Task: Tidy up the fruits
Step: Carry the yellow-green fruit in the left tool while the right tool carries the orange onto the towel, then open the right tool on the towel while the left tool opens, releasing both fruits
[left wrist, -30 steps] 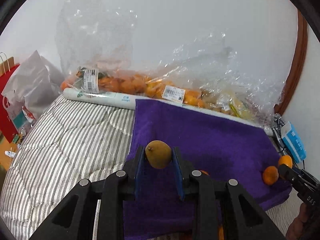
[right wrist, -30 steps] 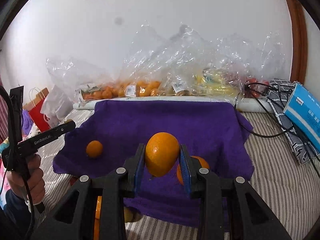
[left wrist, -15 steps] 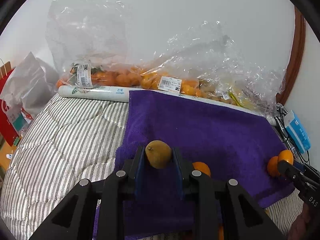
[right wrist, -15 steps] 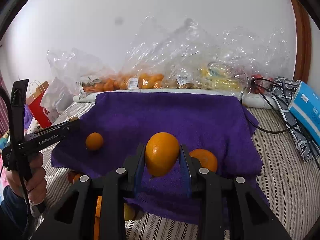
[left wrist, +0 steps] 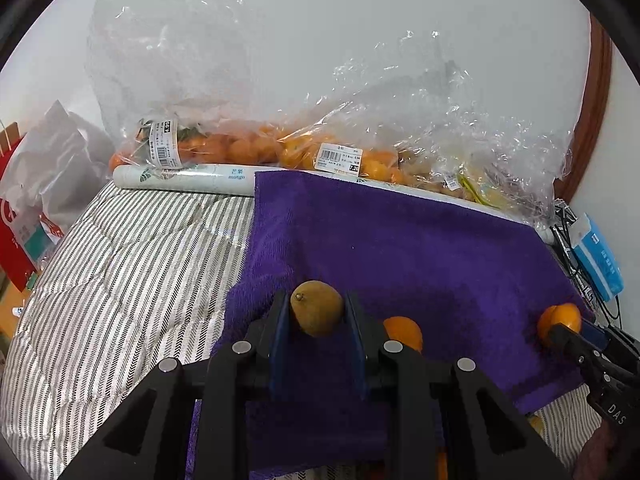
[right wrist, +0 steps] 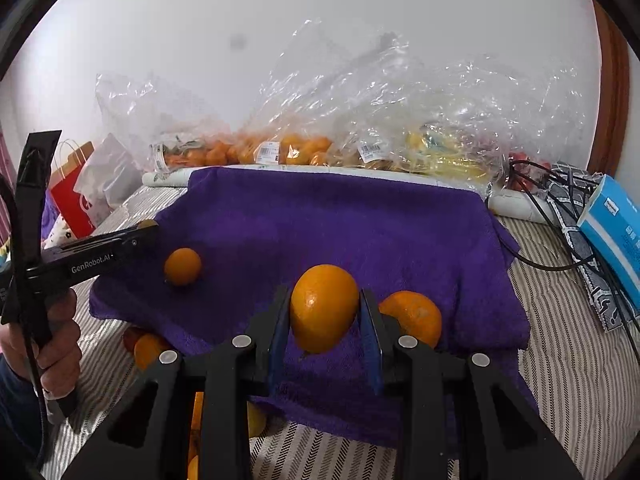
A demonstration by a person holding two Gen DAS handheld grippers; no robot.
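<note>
Towel [left wrist: 400,248] lower in frame than earlier, left gripper [left wrist: 317,314] clamping brown fruit [left wrist: 316,312], stem upper left, right gripper [right wrist: 325,312] clamping orange [right wrist: 324,308], tip down.

a brownish-yellow fruit [left wrist: 317,313] and an orange [right wrist: 323,307] — each clamped above the purple towel [right wrist: 340,220].

A fuzzy purple terry towel [left wrist: 400,248] lies before crinkly, glossy clear plastic bags [left wrist: 400,120].

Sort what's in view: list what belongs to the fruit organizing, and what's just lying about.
Job:
left tongs gripping brownish fruit
right tongs gripping orange
loose oranges
purple towel
bagged fruit

Lying about:
blue box
cables
red bag
</note>
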